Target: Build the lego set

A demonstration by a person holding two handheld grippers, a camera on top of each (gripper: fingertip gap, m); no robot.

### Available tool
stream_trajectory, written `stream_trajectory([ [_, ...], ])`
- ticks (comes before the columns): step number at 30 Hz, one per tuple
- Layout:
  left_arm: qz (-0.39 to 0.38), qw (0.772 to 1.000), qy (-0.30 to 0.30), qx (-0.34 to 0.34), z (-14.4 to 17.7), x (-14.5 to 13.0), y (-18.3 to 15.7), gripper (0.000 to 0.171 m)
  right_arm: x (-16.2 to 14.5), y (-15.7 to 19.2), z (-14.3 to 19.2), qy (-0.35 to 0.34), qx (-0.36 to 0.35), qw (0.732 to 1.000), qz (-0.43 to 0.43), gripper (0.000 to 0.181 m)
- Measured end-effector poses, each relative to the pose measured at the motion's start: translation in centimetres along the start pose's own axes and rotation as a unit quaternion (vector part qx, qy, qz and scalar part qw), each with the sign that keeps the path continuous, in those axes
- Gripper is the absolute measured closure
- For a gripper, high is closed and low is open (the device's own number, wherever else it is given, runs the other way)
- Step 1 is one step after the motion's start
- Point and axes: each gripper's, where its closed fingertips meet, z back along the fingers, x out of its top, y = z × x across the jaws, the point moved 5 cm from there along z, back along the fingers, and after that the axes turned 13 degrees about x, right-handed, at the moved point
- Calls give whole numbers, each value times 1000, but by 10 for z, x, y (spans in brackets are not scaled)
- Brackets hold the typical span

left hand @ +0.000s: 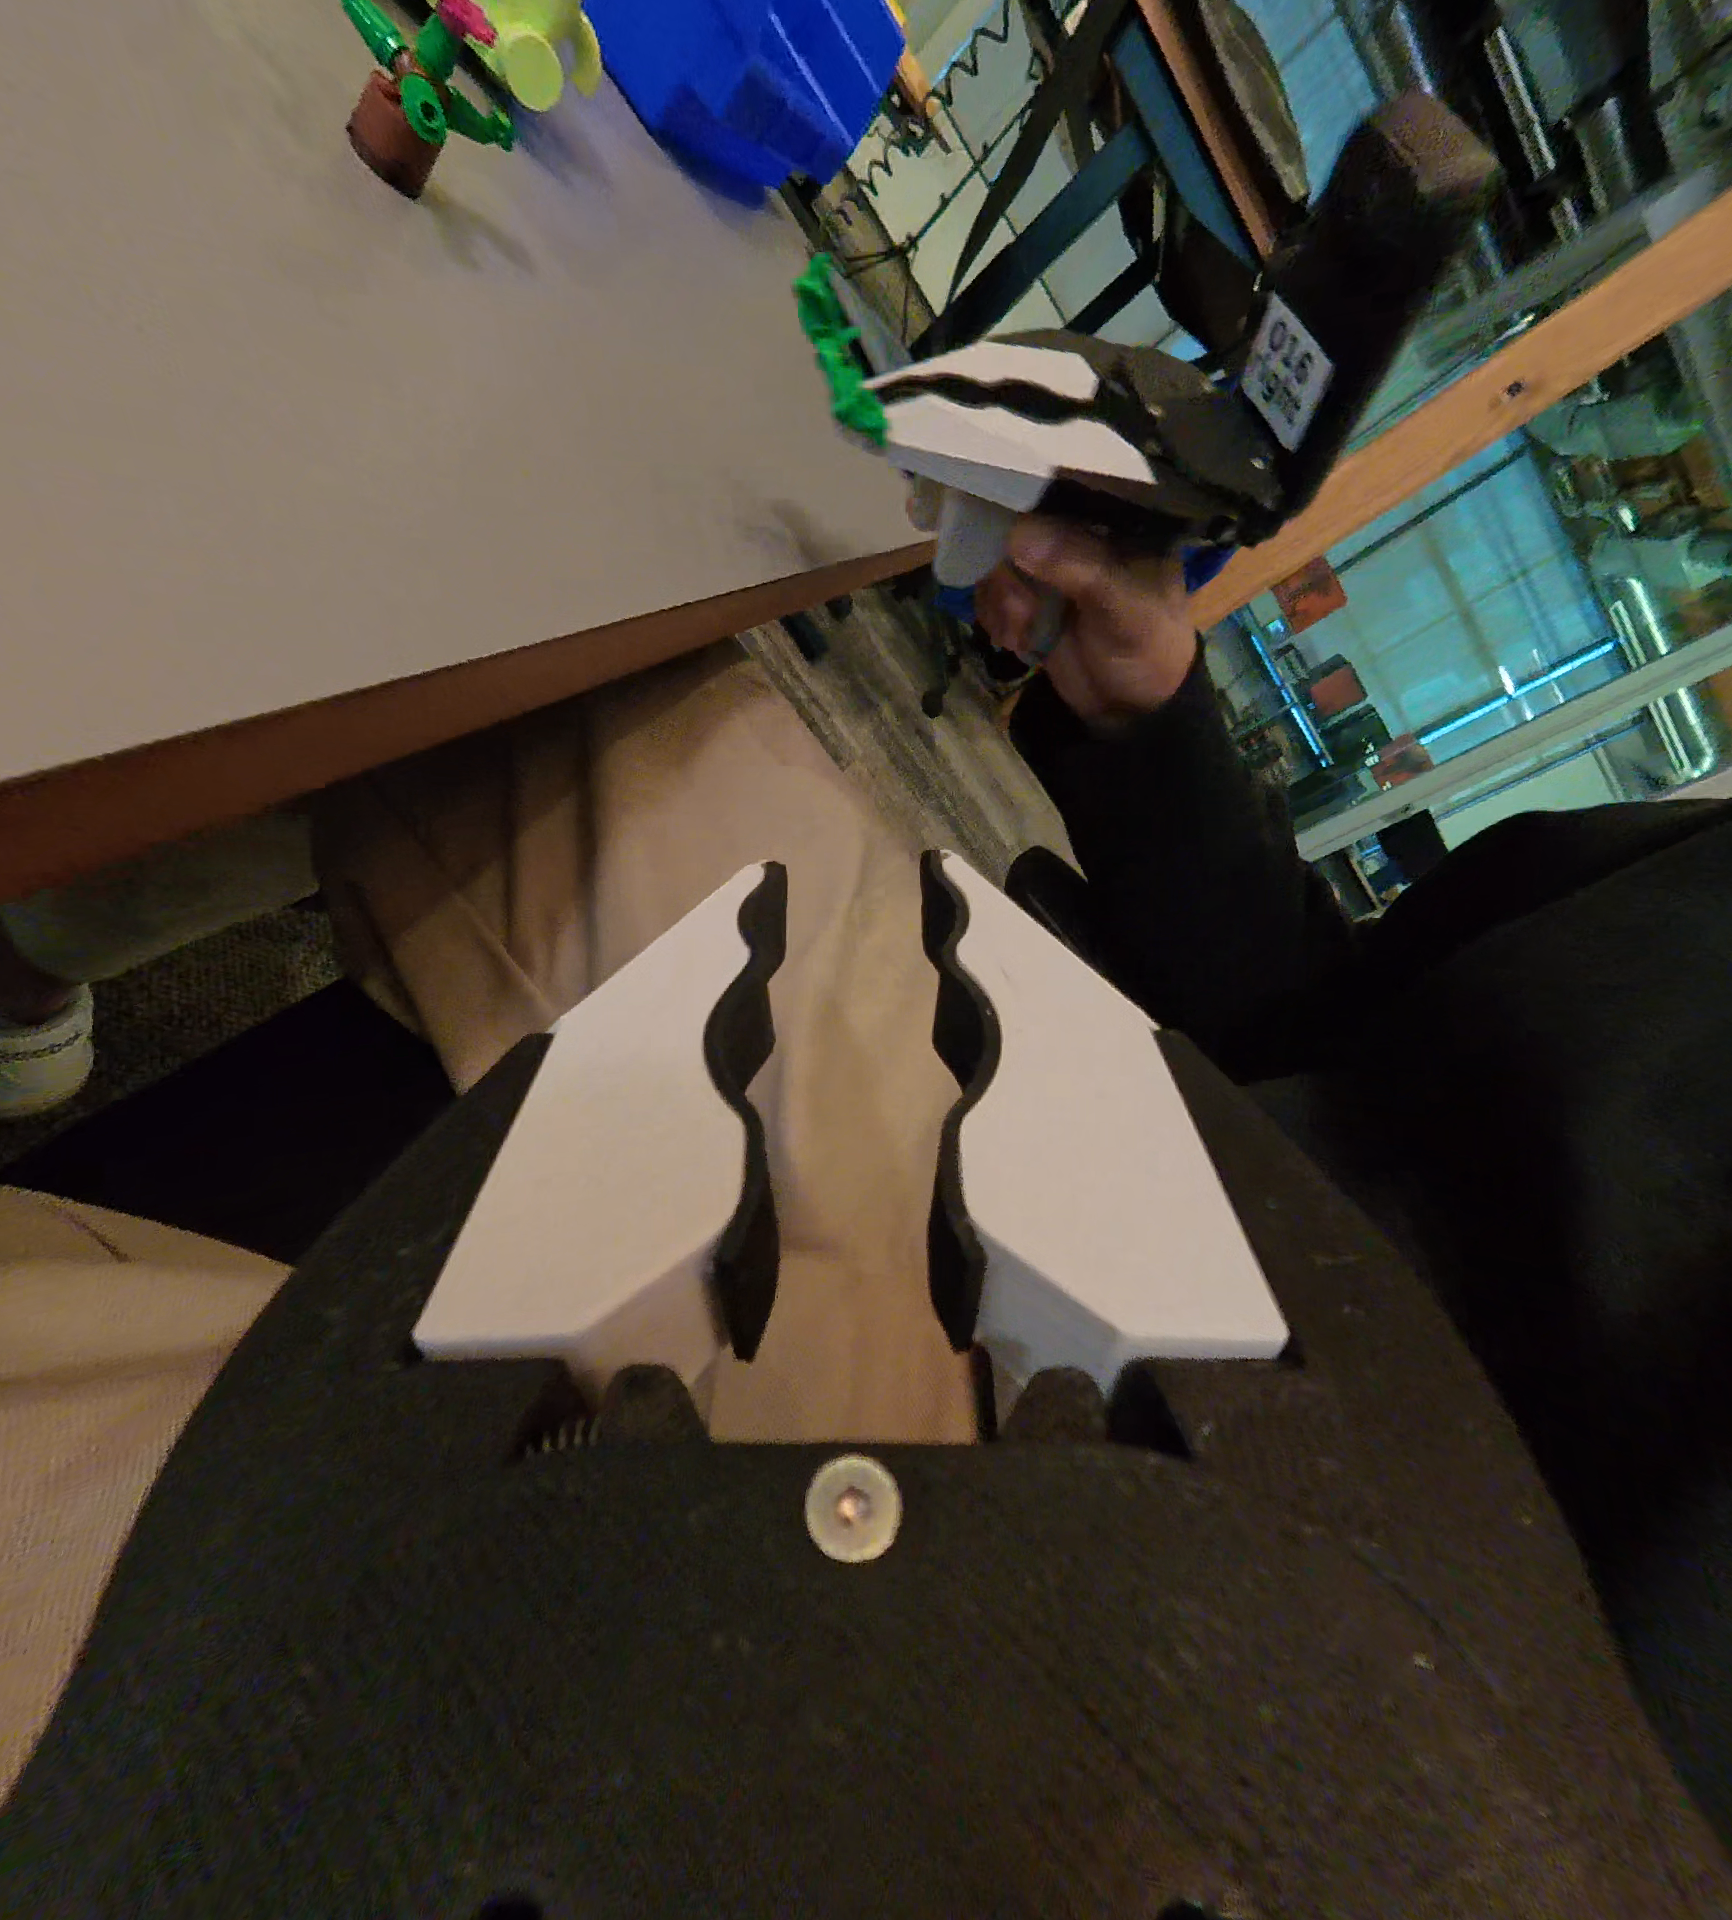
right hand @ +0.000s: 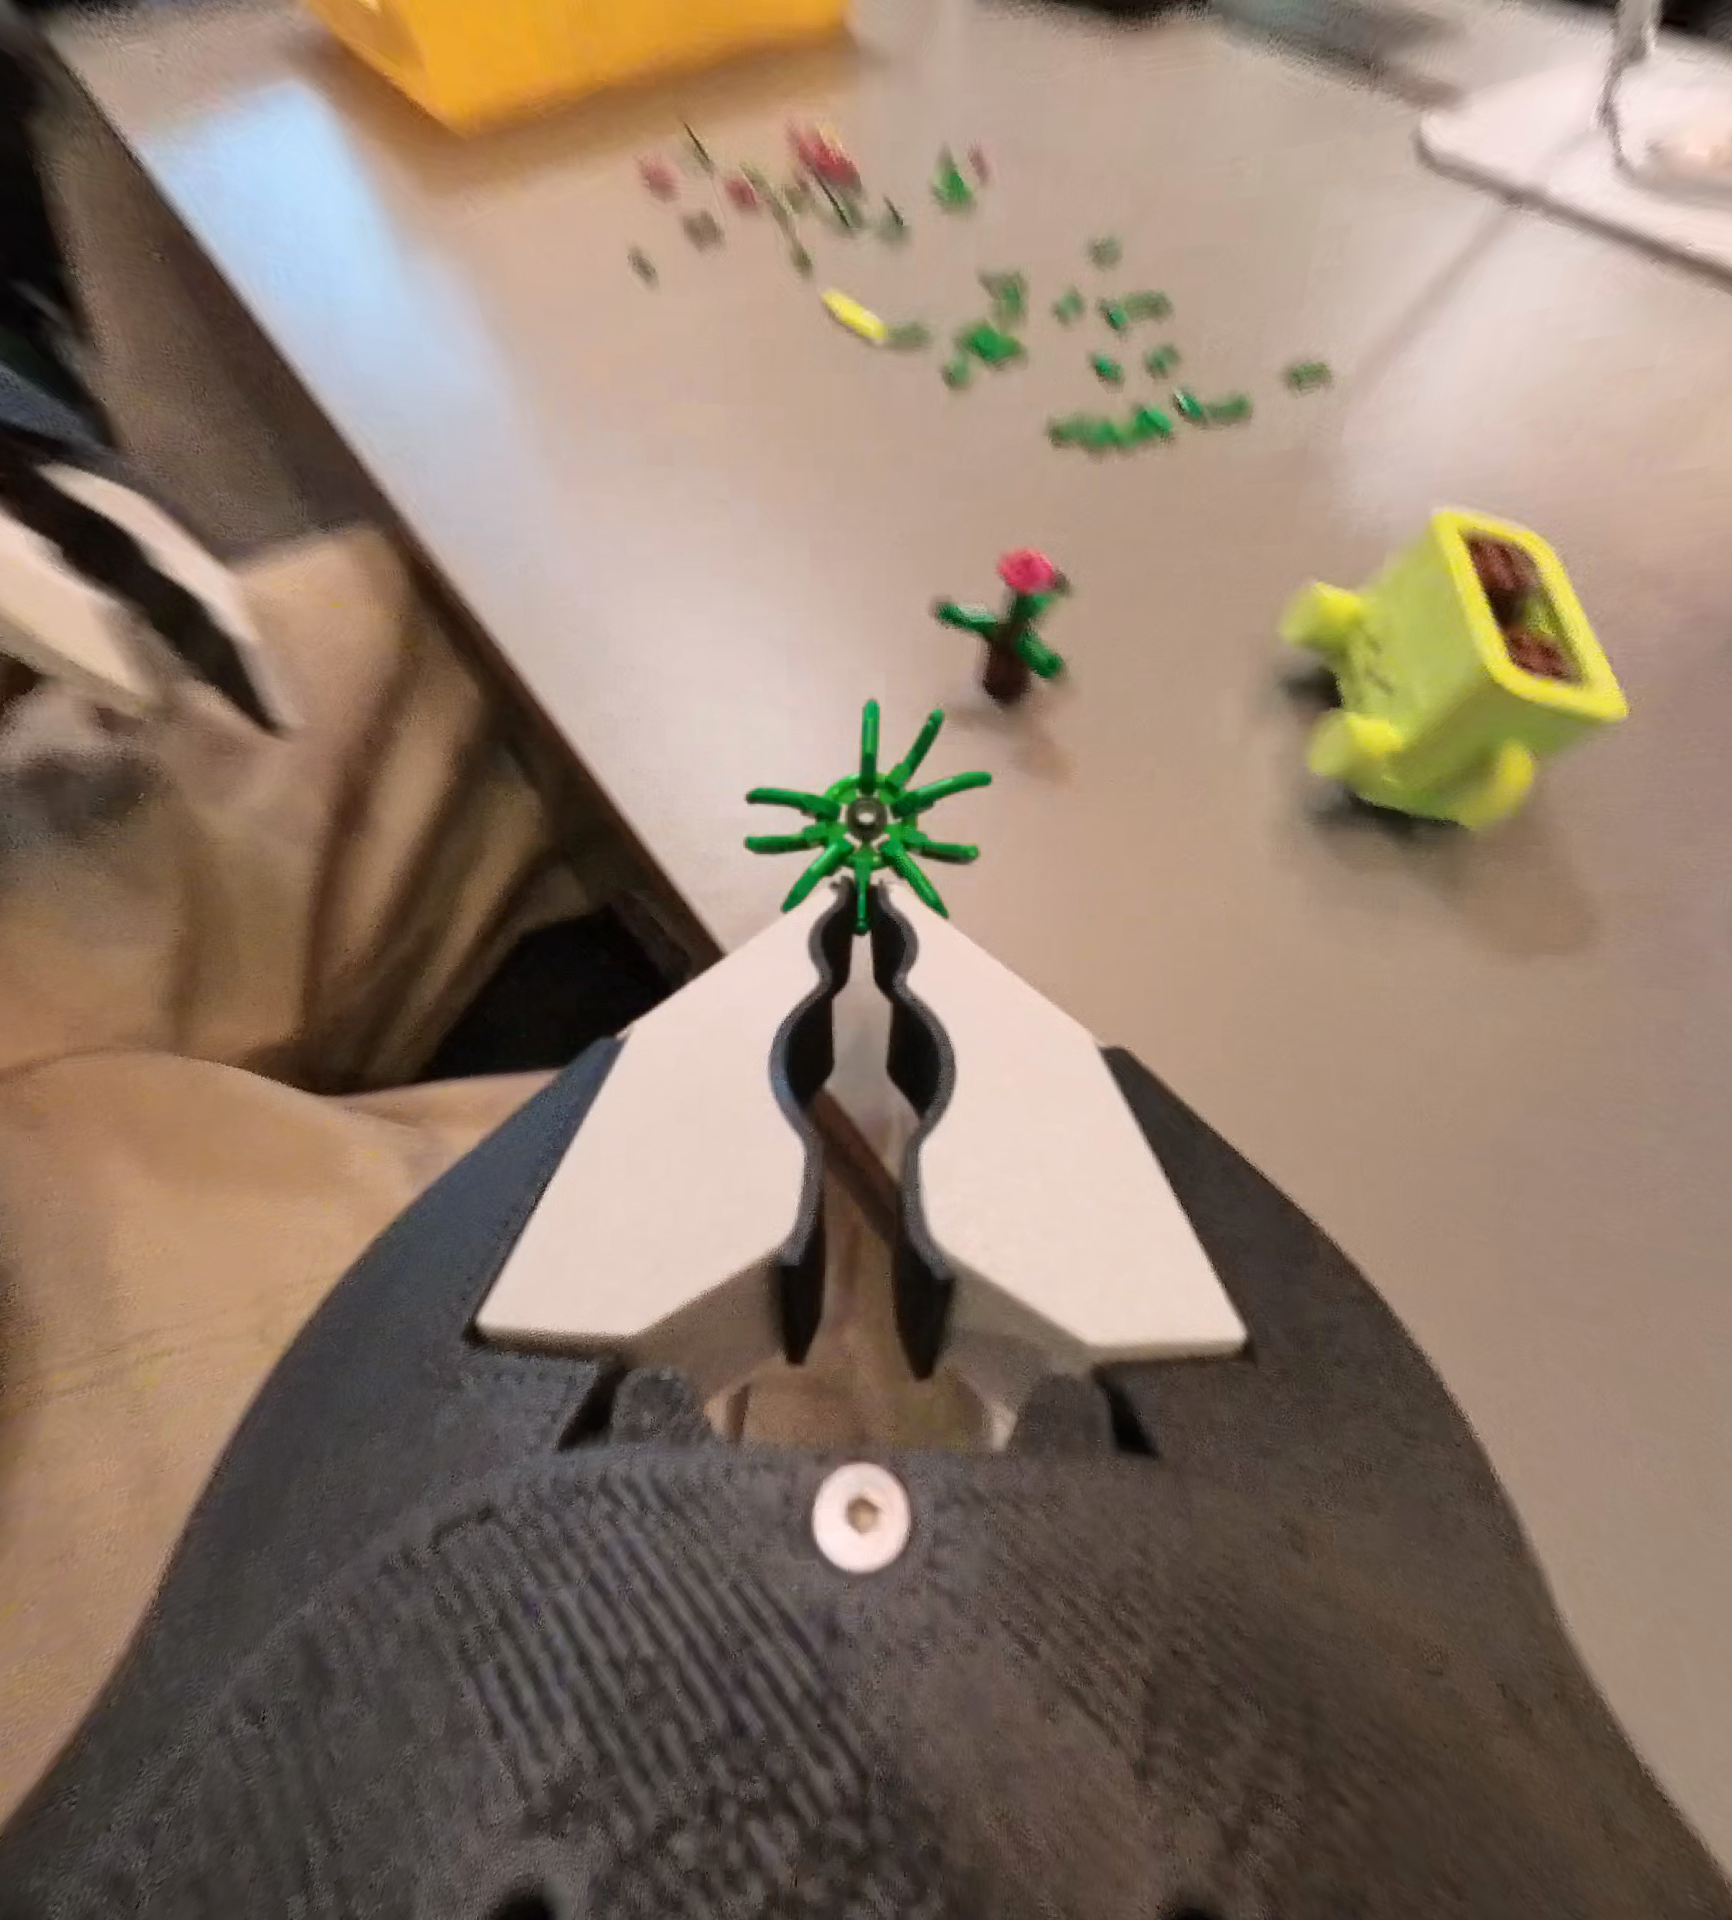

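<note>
The right gripper (right hand: 864,906) pinches a spiky green plastic leaf piece (right hand: 867,821) by one of its fronds, its white fingers with wavy black pads drawn nearly together at the very tips so that the rosette of leaves stands clear in front of them, over the near edge of the grey table (right hand: 1257,1039). Holding it by a single frond leaves the small central hole exposed, which is probably where it must seat on a stem. The left gripper (left hand: 851,883) hangs below the table edge, over the person's beige trouser leg (left hand: 633,831), its jaws parted by a moderate gap and holding nothing; it seems parked out of the way until a second piece is needed. On the table, just beyond the held piece, stands a small built plant with a brown pot, green leaves and a pink flower (right hand: 1013,629), upright and apart from everything else. To its right a lime-green plastic planter with brown studs inside (right hand: 1444,675) lies tipped on its side. Farther back a scatter of loose green and pink pieces (right hand: 1049,332) is too blurred to sort, with a yellow container (right hand: 571,52) behind them.
</note>
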Motion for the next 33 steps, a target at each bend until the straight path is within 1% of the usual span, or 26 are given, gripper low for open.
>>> stream_trajectory([
  [2, 3, 1000, -3, -5, 0, -2, -3, 144, -8, -18, -5, 66, -23, 998, -9, 180],
  [3, 5, 1000, -5, -7, 0, -4, -4, 144, -8, -24, -9, 86, -23, 996, -12, 180],
  [8, 10, 1000, -14, -3, 7, -15, -12, 144, -6, -47, -26, 141, -17, 990, -26, 180],
  [12, 11, 999, -38, 11, 18, -30, -18, 146, -7, -55, -34, 157, -17, 987, -26, 178],
  [16, 28, 996, -81, 23, 35, -44, -25, 146, -11, -51, -28, 147, -34, 988, -39, 139],
  [17, 37, 995, -92, 23, 40, -48, -29, 146, -13, -48, -22, 145, -44, 987, -43, 132],
  [19, 59, 991, -116, 20, 49, -60, -38, 146, -18, -37, -6, 140, -71, 987, -39, 126],
  [22, 91, 985, -147, 20, 58, -82, -51, 146, -23, -12, 26, 106, -123, 987, -1, 124],
  [25, 115, 979, -167, 13, 64, -97, -63, 146, -31, 20, 48, 71, -138, 988, 21, 124],
  [27, 120, 976, -181, 21, 69, -104, -67, 146, -39, 38, 53, 67, -127, 989, 22, 124],
  [30, 128, 971, -200, 33, 79, -112, -70, 146, -44, 62, 47, 51, -104, 993, 37, 126],
  [31, 129, 970, -202, 38, 82, -114, -70, 146, -43, 71, 40, 34, -82, 995, 45, 131],
  [32, 133, 969, -205, 38, 85, -116, -71, 146, -42, 82, 29, 14, -50, 997, 52, 137],
  [33, 135, 968, -210, 36, 89, -115, -72, 146, -41, 95, 15, -6, -11, 998, 62, 138],
])
